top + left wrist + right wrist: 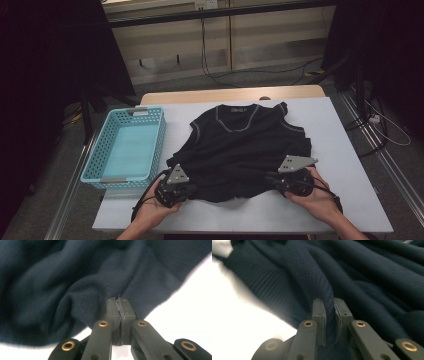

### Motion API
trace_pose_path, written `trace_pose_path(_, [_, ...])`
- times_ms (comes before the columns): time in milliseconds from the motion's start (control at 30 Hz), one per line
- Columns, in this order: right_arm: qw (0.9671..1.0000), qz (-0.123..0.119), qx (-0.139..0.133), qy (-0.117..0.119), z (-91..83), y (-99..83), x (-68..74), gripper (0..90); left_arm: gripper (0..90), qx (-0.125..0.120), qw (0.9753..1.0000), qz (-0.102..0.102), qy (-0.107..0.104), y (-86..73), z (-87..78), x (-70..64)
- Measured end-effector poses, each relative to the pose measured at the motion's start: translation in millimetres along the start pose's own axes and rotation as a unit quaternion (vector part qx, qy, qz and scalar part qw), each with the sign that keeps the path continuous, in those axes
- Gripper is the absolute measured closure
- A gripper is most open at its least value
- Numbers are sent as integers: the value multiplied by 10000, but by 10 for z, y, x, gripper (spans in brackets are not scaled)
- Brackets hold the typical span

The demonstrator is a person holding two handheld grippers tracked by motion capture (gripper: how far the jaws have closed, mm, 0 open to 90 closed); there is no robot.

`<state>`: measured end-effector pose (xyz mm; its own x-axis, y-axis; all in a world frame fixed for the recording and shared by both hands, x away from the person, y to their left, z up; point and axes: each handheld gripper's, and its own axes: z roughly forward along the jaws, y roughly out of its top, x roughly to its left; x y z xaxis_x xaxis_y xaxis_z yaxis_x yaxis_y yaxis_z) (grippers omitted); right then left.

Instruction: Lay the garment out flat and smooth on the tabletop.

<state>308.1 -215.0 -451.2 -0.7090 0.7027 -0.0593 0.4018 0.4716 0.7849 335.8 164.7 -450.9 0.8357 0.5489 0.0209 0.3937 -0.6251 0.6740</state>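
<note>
Pinching vest (240, 145) hem — both grippers' fingers (111, 312).

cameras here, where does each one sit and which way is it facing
High view: above the person's side, facing forward and down on the white table; hands and both grippers enter at the bottom.
Left gripper view: rides the left gripper, looking along its jaws, pinched on the black top's hem.
Right gripper view: rides the right gripper, jaws gripping a fabric fold.
Shared: all show the black top.

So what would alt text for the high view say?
A black sleeveless knit top lies on a white table, its near hem pinched by the left gripper and the right gripper. A turquoise basket sits left.
</note>
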Motion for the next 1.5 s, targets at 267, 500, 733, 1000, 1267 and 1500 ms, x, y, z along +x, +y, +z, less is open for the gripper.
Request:
trace_pose_path(267, [9999,136,-28,-62,10,-41,-150,635,830,-181,9996,-169,-151,35,43,34])
trace_pose_path(500, [9981,382,-482,-78,-209,-32,-194,469,574,-541,9971,79,-534,209,58,-252])
trace_pose_path(733, [9947,732,-469,-543,-401,-207,-413,595,488,-472,9963,247,-677,341,254,-432])
trace_pose_path(1000, [9886,1009,-137,-1107,-484,-425,-689,651,441,-365,9939,577,-871,400,444,-563])
trace_pose_path(1267, [9851,1070,106,-1344,-510,-538,-720,512,708,-293,9938,608,-879,321,462,-603])
trace_pose_path(1500, [9839,1220,405,-1246,-452,-613,-723,555,869,20,9939,541,-960,254,314,-522])
